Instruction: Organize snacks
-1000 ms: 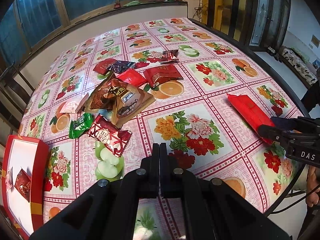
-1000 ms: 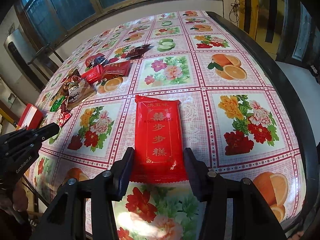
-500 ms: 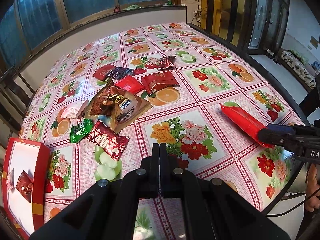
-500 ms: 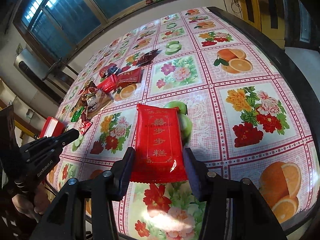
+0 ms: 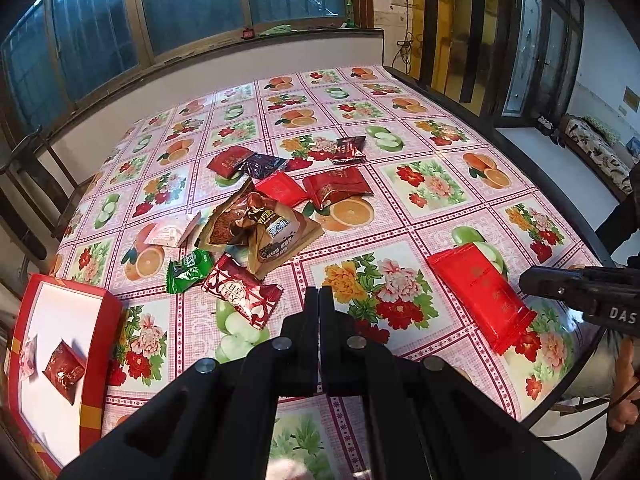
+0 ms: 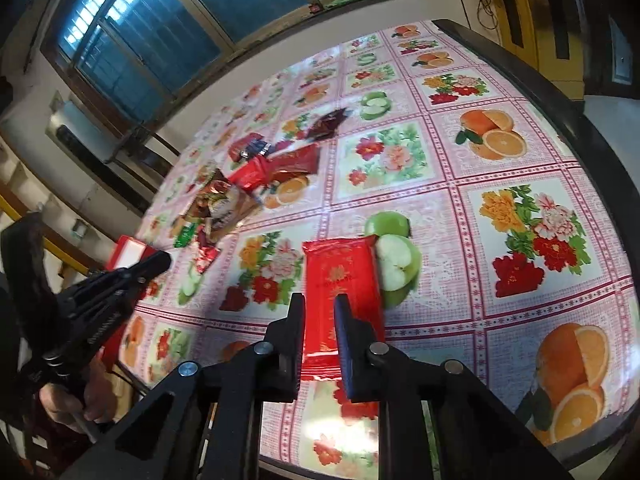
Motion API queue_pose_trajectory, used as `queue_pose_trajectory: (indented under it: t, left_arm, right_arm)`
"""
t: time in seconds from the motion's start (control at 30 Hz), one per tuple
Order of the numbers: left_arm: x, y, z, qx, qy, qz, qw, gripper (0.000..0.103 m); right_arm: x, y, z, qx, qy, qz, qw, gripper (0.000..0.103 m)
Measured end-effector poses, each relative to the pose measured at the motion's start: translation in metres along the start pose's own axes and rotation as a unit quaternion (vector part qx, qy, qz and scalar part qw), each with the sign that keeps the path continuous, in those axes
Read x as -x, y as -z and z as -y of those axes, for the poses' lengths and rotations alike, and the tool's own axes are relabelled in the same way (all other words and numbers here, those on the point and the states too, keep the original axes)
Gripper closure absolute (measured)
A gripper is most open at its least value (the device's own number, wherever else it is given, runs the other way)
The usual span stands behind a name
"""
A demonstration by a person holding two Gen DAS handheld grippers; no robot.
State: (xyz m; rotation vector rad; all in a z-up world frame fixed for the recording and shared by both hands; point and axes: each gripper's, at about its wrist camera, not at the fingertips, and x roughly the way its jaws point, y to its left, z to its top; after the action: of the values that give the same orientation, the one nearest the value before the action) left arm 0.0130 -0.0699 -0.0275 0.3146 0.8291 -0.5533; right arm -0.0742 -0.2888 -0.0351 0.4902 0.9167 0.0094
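A long red snack packet lies on the flowered tablecloth near its right edge. My right gripper is closing on the packet's near end. The packet fills the narrow gap between the fingers and sticks out past the right one. The left wrist view shows the same packet with the right gripper at its end. My left gripper is shut on nothing, above the cloth. A pile of mixed snack packets lies ahead of it. A red box at the left holds a small red packet.
The table's dark right edge runs close to the long packet. A wall with windows stands behind the far side. A green packet and a red-and-white one lie between the pile and the box. A hand holds the left gripper.
The right gripper's jaws have narrowed from wide apart to tight around the long red packet, which has slid toward the table's middle. The left gripper has risen a little, still shut.
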Motion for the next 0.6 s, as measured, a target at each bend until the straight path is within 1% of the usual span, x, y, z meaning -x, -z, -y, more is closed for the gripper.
queue_pose_trajectory:
  t: [0.03, 0.07, 0.1, 0.17, 0.27, 0.37, 0.47, 0.5, 0.53, 0.57, 0.6]
  left_arm:
    - [0.000, 0.000, 0.000, -0.002, -0.002, 0.000, 1.0000, 0.103]
    - [0.001, 0.001, -0.001, -0.002, -0.004, 0.000, 1.0000, 0.103]
    - [0.000, 0.001, -0.002, -0.002, -0.004, -0.001, 1.0000, 0.103]
    - [0.000, 0.001, -0.005, 0.002, -0.005, -0.001, 1.0000, 0.103]
    - [0.001, 0.003, -0.015, 0.010, -0.011, -0.001, 0.9999, 0.103]
    - [0.003, 0.005, -0.029, 0.024, -0.016, -0.001, 0.9996, 0.103]
    - [0.008, 0.008, -0.046, 0.042, -0.022, 0.004, 0.9989, 0.103]
    - [0.009, 0.009, -0.051, 0.047, -0.022, 0.005, 0.9986, 0.103]
    - [0.011, 0.010, -0.056, 0.052, -0.022, 0.007, 0.9984, 0.103]
    - [0.012, 0.011, -0.061, 0.056, -0.024, 0.008, 0.9981, 0.103]
    - [0.013, 0.012, -0.066, 0.060, -0.025, 0.010, 0.9978, 0.103]
  right_arm:
    - [-0.003, 0.000, 0.000, 0.004, 0.027, 0.003, 1.000, 0.087]
    - [-0.007, 0.000, 0.002, 0.006, 0.041, 0.005, 0.999, 0.087]
    - [-0.010, 0.000, 0.004, 0.004, 0.043, 0.002, 0.999, 0.087]
    - [-0.014, 0.001, 0.011, -0.009, 0.032, -0.006, 0.999, 0.087]
    - [-0.015, 0.001, 0.010, 0.007, 0.045, -0.007, 0.999, 0.087]
    - [-0.009, -0.002, 0.013, 0.003, 0.038, -0.002, 0.999, 0.087]
    - [-0.007, -0.006, 0.014, 0.007, 0.060, -0.007, 0.998, 0.084]
    - [-0.007, -0.007, 0.015, 0.009, 0.062, -0.010, 0.998, 0.078]
    - [-0.007, -0.008, 0.014, 0.013, 0.066, -0.012, 0.998, 0.067]
    - [-0.008, -0.009, 0.013, 0.016, 0.072, -0.012, 0.997, 0.060]
    - [-0.009, -0.009, 0.012, 0.019, 0.081, -0.011, 0.996, 0.044]
